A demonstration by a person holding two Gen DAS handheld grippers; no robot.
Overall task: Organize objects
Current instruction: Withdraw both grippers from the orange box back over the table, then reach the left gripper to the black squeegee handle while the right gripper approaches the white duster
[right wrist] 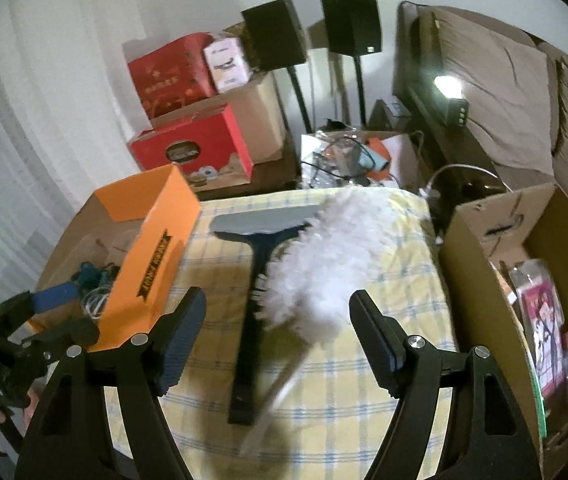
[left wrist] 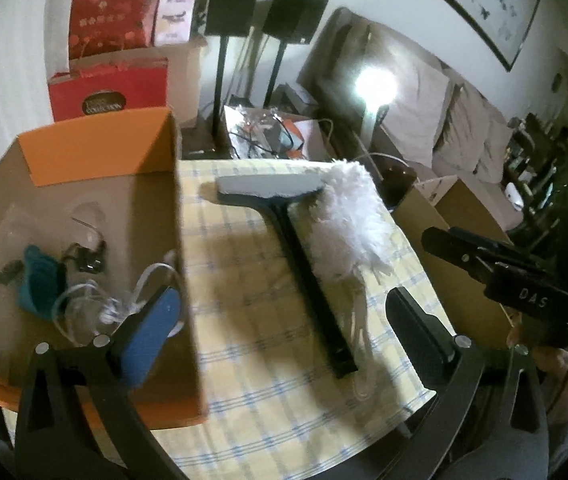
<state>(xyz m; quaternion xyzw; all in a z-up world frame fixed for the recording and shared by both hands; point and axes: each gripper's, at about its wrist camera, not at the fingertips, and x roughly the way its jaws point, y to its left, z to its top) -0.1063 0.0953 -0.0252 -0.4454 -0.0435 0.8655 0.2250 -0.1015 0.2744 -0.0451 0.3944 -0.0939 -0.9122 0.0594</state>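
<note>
Your bench (right wrist: 348, 384), draped in a yellow cloth with blue check lines, carries an open orange cardboard box (right wrist: 151, 264) along its left edge, and inside it lie a teal object (left wrist: 39, 280), a coil of white cable (left wrist: 95, 304) and small dark clips. At the bench's middle a black-handled squeegee with a grey blade (right wrist: 255, 280) lies head toward the far edge, and a fluffy white duster (right wrist: 324, 264) rests against its right side, overlapping the blade's right end, with its pale handle running back toward you.

Both grippers are empty. Your right gripper (right wrist: 277, 344) stands wide just above the near ends of the two handles; your left gripper (left wrist: 284, 336) is also spread wide, its blue-padded finger (left wrist: 147, 340) over the orange box's inner wall.

The risk, as it looks from here: the squeegee and duster touch, so closing on one may drag or roll the other toward the near edge. The duster's soft head may snag on the blade, and a low left finger could catch the box wall.

Beyond the far edge stand red gift boxes (right wrist: 187, 148), two black speakers on stands (right wrist: 312, 32) and a lit lamp by a covered sofa; a brown carton (right wrist: 496, 280) sits off the right edge.
</note>
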